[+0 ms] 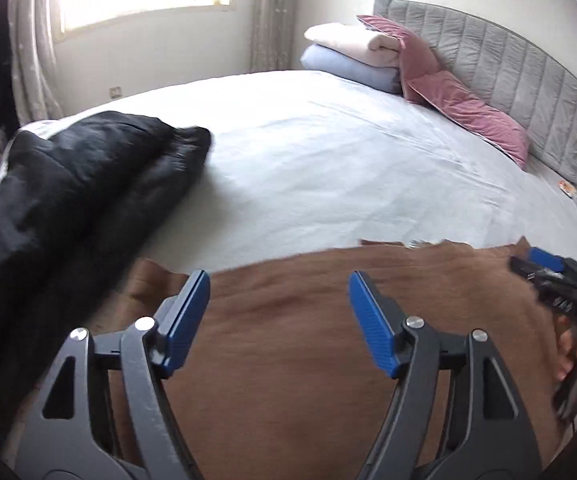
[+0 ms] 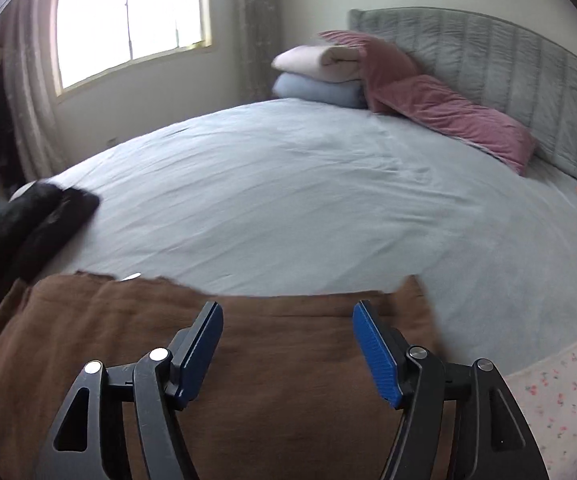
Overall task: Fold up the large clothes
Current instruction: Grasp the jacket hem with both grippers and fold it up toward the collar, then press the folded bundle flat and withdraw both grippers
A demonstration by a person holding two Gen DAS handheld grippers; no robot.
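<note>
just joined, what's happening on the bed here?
A person is folding clothes on a bed with a handheld gripper in each hand. A brown garment lies spread flat at the near edge. The left gripper and right gripper both hover over it with jaws open, nothing between the pads, so the cloth is not held right now. A black garment lies bunched to the left, apparently waiting. Folded blankets and pink pillows sit by the headboard.
</note>
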